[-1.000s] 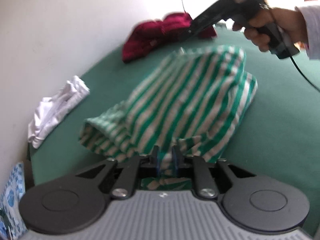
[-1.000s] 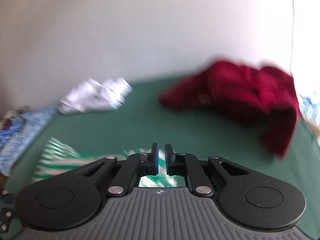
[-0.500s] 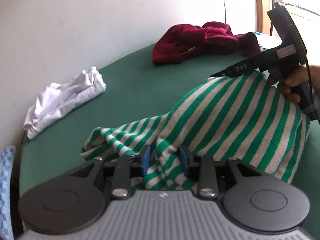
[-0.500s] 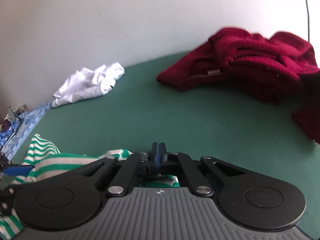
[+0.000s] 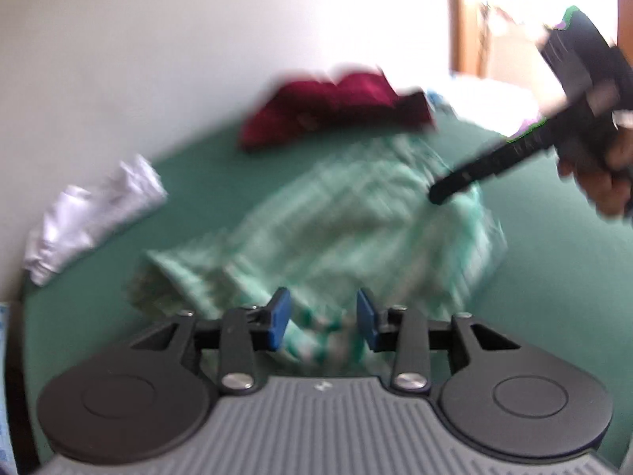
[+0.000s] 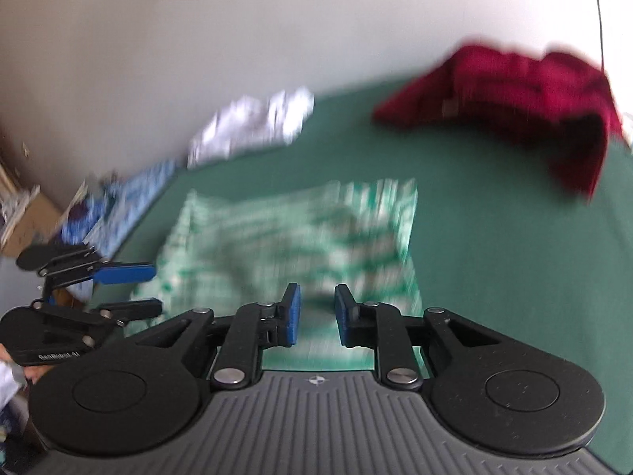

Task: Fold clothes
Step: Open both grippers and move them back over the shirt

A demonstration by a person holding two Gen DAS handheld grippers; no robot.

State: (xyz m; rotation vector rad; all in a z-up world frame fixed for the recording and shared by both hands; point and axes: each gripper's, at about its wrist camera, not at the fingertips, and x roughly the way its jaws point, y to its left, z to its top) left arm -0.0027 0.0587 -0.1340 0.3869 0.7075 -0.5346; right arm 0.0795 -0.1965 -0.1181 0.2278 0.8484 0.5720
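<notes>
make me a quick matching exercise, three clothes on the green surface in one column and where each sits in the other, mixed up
Things:
1. striped garment
2. red garment
3. white garment

Places:
a. far right, by the wall
b. far left, against the wall
c. nearest, just ahead of the right gripper

Pairs: 1-c, 2-a, 3-b

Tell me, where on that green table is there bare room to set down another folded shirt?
Bare green table lies right of the striped shirt, below the red garment. A narrower strip runs between the shirt and the white cloth. The shirt's left side is crowded by the left gripper.
</notes>
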